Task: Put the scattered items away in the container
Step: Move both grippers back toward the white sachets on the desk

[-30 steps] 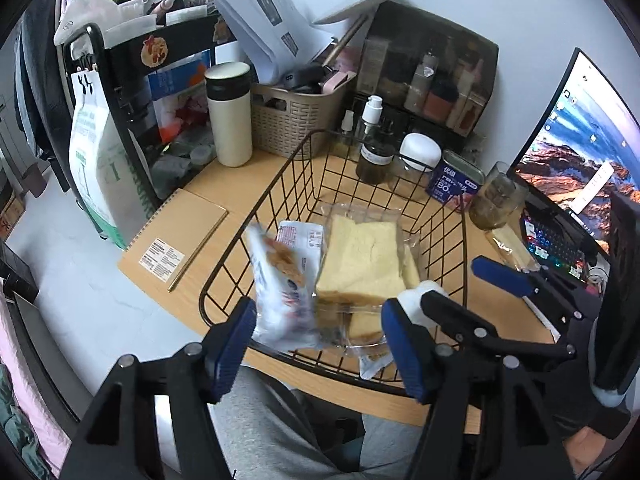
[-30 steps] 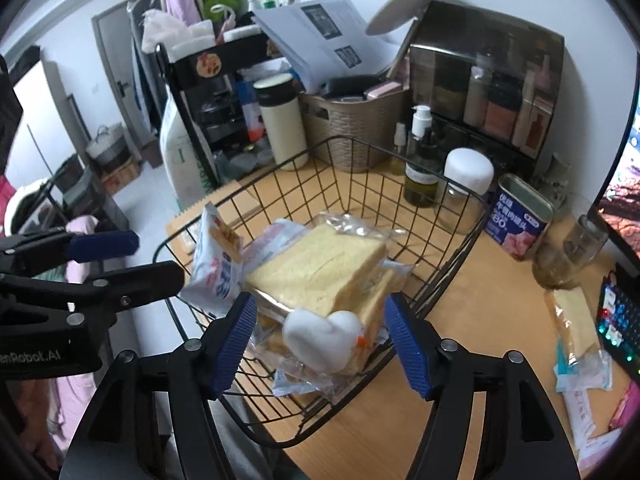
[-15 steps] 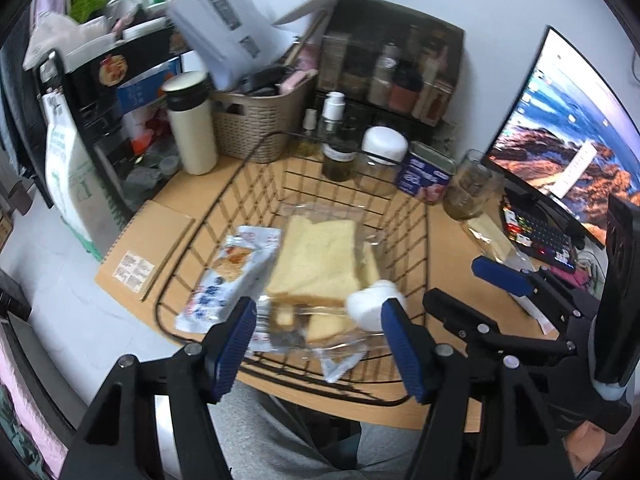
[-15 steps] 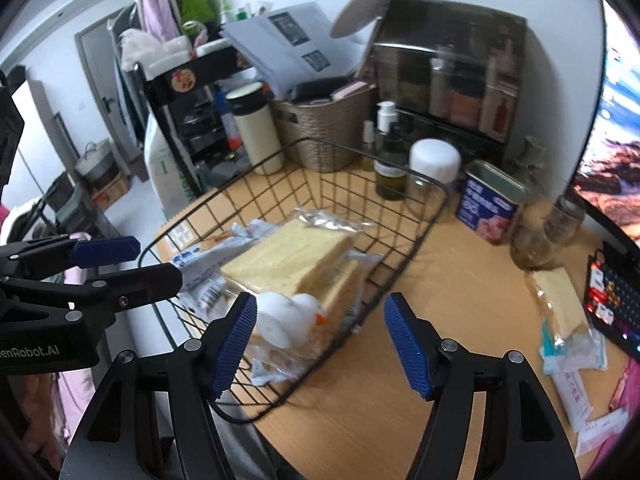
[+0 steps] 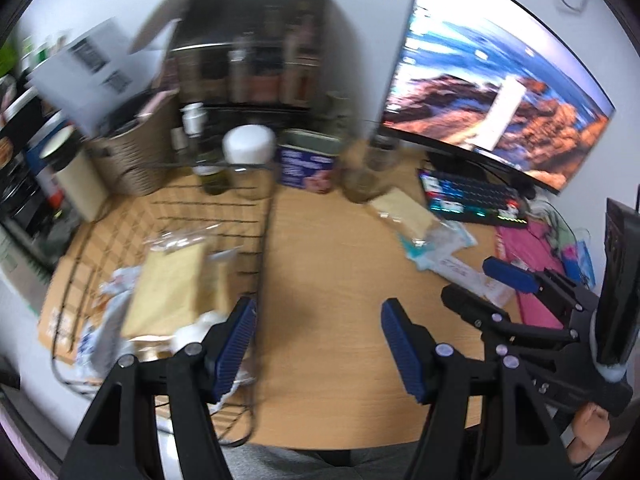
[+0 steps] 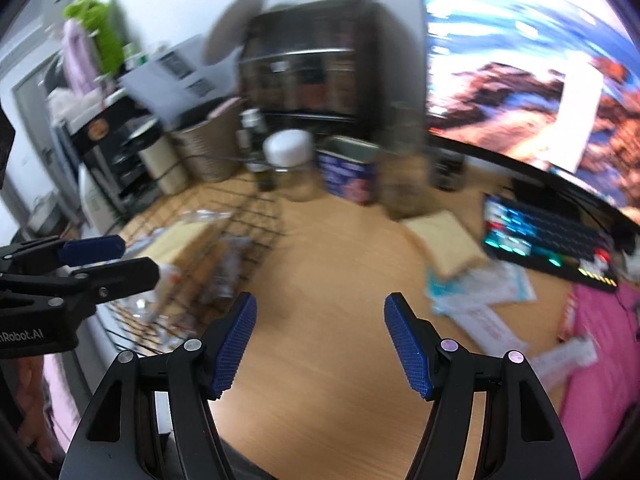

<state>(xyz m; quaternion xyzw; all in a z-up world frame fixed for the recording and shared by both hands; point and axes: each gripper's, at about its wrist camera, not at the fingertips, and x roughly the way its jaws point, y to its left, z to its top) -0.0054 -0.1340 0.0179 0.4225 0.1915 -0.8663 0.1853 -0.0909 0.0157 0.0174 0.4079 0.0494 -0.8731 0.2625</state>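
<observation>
On desk, left side: wire basket (image 5: 264,216), black, holding bagged bread (image 5: 172,292) and a crumpled snack packet (image 5: 108,320); contents blurred in both views.

Desk (image 5: 332,264), centre: bare wood, beneath both tongs.

Left tongs (image 5: 316,344): blue pads spread, nothing between them, poised over bare wood just right of the basket's rim.

Right tongs (image 6: 320,344): blue pads spread, empty, likewise over bare wood; seen at right edge of the left view, further toward the monitor.

Desk, right of centre, outside basket: bagged bread slice (image 6: 444,240), lying flat near the keyboard; just beside and partly under it, a pale blue-white packet (image 6: 480,288) and a long white sachet (image 6: 488,326); a further white sachet (image 6: 568,354) near the pink cloth (image 6: 600,360).

Back row: woven bin (image 5: 132,160), white-capped jar (image 5: 250,148), blue tin (image 5: 306,164), glass (image 5: 362,172), dark rack (image 5: 260,48).

Right rear: monitor (image 5: 500,92), lit; keyboard (image 5: 472,196), backlit.
</observation>
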